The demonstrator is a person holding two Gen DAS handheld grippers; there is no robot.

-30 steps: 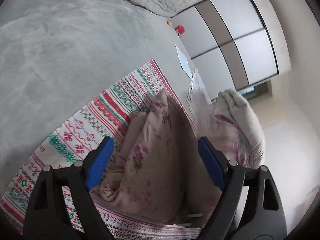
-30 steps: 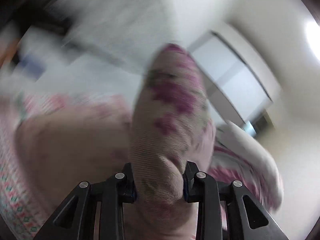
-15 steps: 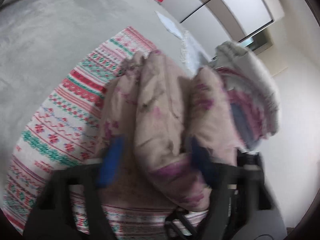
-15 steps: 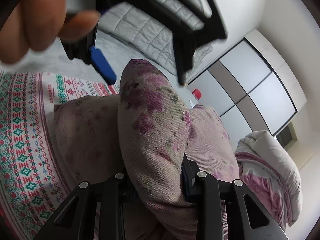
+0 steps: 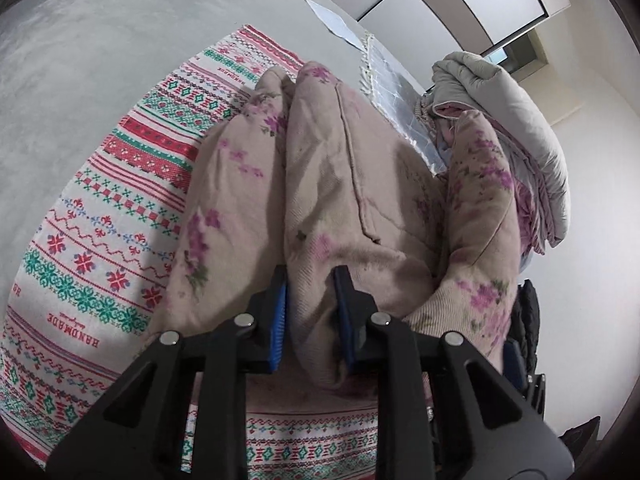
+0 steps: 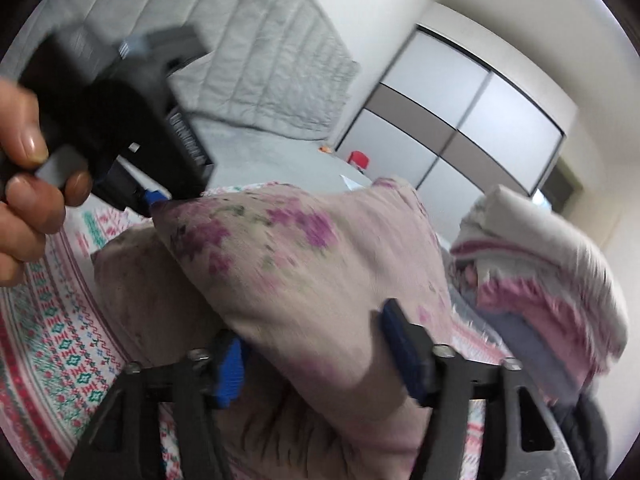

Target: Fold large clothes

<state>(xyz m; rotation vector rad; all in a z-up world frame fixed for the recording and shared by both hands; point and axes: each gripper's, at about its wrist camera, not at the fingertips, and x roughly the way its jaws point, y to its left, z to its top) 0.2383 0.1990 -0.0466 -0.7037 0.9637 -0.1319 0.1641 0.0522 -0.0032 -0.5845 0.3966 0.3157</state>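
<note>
Left claw (image 5: pixel 310 312): blue pads pinched narrow on a thick fold of the floral padded garment (image 5: pixel 352 184). Cloth fills the gap between the pads and bulges out below them. Grip looks solid.

Right claw (image 6: pixel 316 354): pads spread wide, and the garment (image 6: pixel 304 280) lies across the gap. A bulky fold sits between the pads, but I can't see either pad pressing in, so I read it as released or barely cradling. This view is motion-blurred, so low confidence.

Key relation: the garment's long axis runs straight ahead of the left claw, away from it, over the patterned blanket (image 5: pixel 104 240) on the bed (image 5: pixel 100 60). The lobe the left claw holds is the middle one. A second lobe lies just left of it. A third stands up to the right, near the right claw's body at the frame edge.

From the right claw, the left claw's pad tip (image 6: pixel 154 200) touches the garment's far-left corner, up and to the left. The left is the only firm hold, so I judge the next fold pivots on it.

Farther out, ahead and right: a heap of folded bedding (image 5: pixel 516 128), near the garment's right lobe. Risk: snagging it on a swing to the right.
</note>
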